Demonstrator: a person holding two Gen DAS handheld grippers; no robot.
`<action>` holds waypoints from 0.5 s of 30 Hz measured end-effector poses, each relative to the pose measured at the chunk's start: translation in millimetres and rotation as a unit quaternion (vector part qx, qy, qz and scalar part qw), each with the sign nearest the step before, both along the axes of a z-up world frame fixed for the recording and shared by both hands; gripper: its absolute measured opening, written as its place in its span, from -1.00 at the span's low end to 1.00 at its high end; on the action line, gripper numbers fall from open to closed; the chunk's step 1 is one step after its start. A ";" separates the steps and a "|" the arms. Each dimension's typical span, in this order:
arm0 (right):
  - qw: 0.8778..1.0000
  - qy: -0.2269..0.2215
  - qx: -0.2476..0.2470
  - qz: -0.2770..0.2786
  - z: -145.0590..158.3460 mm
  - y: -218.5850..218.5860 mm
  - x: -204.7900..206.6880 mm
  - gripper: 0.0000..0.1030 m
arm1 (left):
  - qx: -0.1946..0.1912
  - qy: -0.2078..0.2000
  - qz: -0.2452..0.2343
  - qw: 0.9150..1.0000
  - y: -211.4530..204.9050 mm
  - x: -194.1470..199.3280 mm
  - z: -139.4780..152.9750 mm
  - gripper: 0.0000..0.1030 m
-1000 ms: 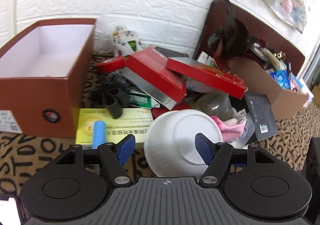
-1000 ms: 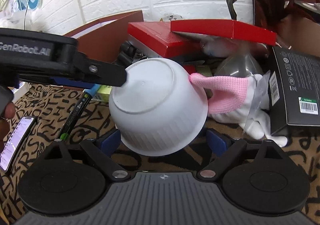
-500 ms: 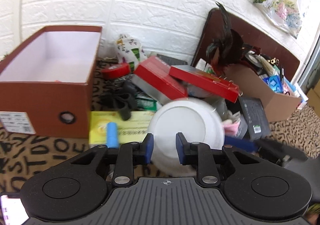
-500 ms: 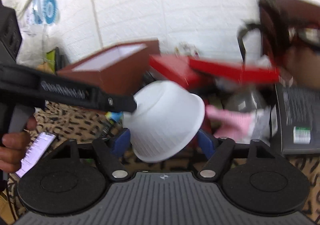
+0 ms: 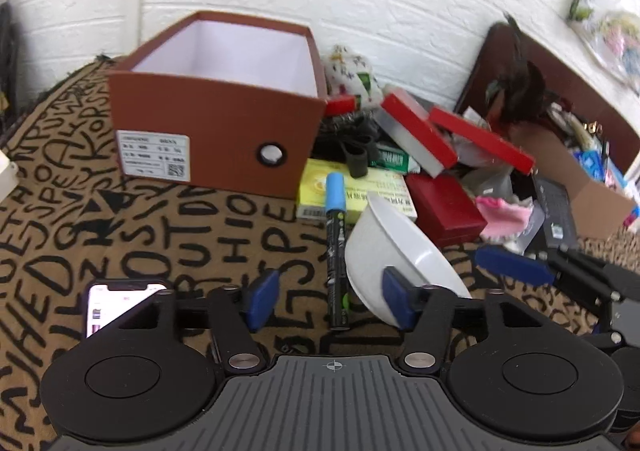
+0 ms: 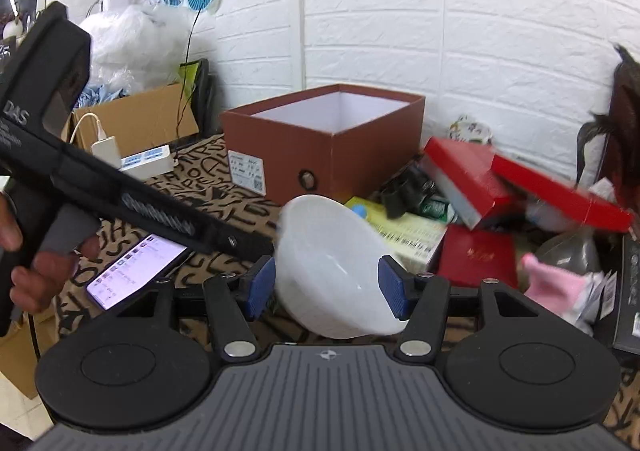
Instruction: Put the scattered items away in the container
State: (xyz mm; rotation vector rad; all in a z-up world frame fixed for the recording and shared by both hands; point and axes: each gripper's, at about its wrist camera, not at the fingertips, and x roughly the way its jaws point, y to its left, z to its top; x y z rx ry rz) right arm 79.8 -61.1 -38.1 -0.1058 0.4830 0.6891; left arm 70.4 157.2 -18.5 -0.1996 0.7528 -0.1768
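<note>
The tidy-up has barely begun. The brown box (image 5: 216,131) stands open on the lettered mat (image 5: 120,235). As far as both views reach into it, only its white inside shows (its floor is hidden, so something small could lie there).

The white bowl (image 6: 328,275) is the thing in hand right now. It is tipped on its side, up off the mat, in front of the box and not over it. It sits between the two blue fingers of the right tool (image 6: 328,289), which look pressed against its sides, so I judge that this tool is gripping it. The left tool (image 5: 329,301) is spread wide and grips nothing; the bowl is just beside one of its fingers.

Lots is left to do. The bowl must be carried to the box and let go inside. After that comes the pile to the right of the box:

- the blue-capped marker (image 5: 335,251) lying on the mat
- the yellow packet (image 5: 372,187) under the marker's tip
- the red boxes (image 5: 416,131) stacked crookedly
- the pink cloth (image 5: 504,215)

A phone (image 5: 116,303) lies near the left tool too.
</note>
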 end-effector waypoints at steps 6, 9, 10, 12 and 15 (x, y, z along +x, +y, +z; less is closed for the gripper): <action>0.999 0.006 0.035 -0.013 12.5 -17.4 -9.2 0.27 | -0.012 -0.020 -0.007 1.000 -5.5 -2.5 9.7 0.60; 0.998 0.018 0.035 -0.043 11.6 -23.9 -2.3 0.27 | -0.001 -0.017 -0.019 1.000 -14.8 1.6 7.0 0.58; 0.998 0.026 0.032 -0.054 8.7 -24.6 2.0 0.27 | 0.008 -0.014 -0.022 1.000 -18.7 3.8 5.0 0.52; 0.996 0.041 0.026 -0.071 1.9 -24.2 9.2 0.23 | 0.024 -0.005 -0.024 0.999 -24.8 8.7 0.0 0.33; 0.996 0.056 0.018 -0.075 -6.4 -21.0 14.4 0.16 | 0.015 0.015 -0.027 0.999 -25.8 16.2 -7.4 -0.05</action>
